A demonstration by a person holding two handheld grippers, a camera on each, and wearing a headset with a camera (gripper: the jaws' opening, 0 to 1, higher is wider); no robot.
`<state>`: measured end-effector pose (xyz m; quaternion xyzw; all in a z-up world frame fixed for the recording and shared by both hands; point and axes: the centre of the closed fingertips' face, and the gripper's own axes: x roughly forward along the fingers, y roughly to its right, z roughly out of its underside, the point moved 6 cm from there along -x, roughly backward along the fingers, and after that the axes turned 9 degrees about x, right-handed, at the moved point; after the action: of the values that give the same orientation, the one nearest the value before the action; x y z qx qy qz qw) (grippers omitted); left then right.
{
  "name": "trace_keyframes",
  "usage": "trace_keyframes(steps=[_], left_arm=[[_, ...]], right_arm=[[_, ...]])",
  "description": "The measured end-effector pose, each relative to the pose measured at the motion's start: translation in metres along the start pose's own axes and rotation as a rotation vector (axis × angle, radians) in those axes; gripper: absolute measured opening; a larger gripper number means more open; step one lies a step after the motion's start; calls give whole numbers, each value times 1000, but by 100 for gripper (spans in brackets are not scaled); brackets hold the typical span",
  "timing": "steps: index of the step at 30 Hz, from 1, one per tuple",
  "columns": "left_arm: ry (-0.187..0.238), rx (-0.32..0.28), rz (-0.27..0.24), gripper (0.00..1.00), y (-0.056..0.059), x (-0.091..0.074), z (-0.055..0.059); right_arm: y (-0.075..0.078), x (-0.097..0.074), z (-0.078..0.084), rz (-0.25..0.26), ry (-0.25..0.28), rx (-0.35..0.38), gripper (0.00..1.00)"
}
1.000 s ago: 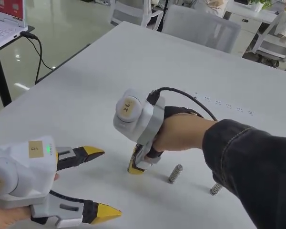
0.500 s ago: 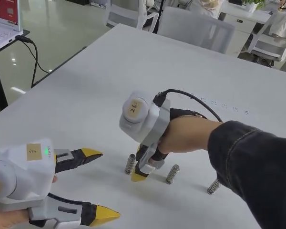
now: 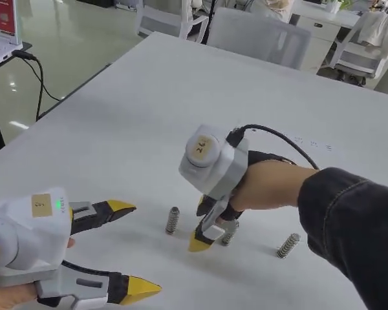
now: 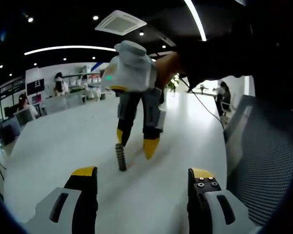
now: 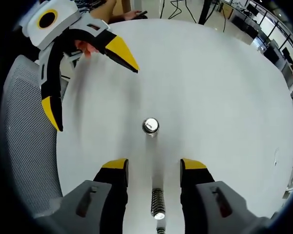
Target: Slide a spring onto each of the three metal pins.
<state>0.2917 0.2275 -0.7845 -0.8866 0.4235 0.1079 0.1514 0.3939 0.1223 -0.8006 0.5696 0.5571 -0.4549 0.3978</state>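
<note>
**Head view.** The right gripper (image 3: 210,234) points steeply down at the white table (image 3: 181,97). Its jaws stand moderately apart, tips close to the surface. Three springs stand in a row:
- The left spring (image 3: 172,220) is upright, just beside the gripper on its left.
- The middle spring (image 3: 230,234) is partly hidden behind the jaws.
- The right spring (image 3: 288,245) leans and stands well apart.

The left gripper (image 3: 132,247) sits low and near the person. Its jaws are wide and hold nothing. The right gripper is the nearer one to all three springs.

**Left gripper view.** The left gripper's own jaws (image 4: 143,174) are spread wide. The left spring (image 4: 121,157) stands vertical ahead, just in front of the right gripper (image 4: 136,142).

**Right gripper view.** The camera looks almost straight down the springs' long axis.
- The middle spring (image 5: 157,202) lies between the jaws near their base, touching neither.
- The left spring (image 5: 150,126) lies straight ahead, with a bright metal end at its top, probably a pin.

The left gripper (image 5: 88,83) is at the upper left.

**Surface and room.** The table is flat and plain, in an office with chairs (image 3: 258,35) beyond it.
</note>
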Motion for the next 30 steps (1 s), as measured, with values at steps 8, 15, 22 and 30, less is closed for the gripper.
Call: trace_keyframes(steps=[8, 15, 22, 30], left_arm=[[-2, 1, 2, 71, 1, 1, 0], [0, 3, 4, 71, 2, 2, -3], [-1, 4, 2, 72, 2, 2, -4], [-2, 4, 4, 72, 4, 2, -6]], right_arm=[[5, -6, 11, 21, 48, 40, 55], [6, -10, 21, 26, 73, 72, 64], [6, -14, 30, 39, 108, 98, 75], [10, -20, 40, 69, 145, 133, 82]])
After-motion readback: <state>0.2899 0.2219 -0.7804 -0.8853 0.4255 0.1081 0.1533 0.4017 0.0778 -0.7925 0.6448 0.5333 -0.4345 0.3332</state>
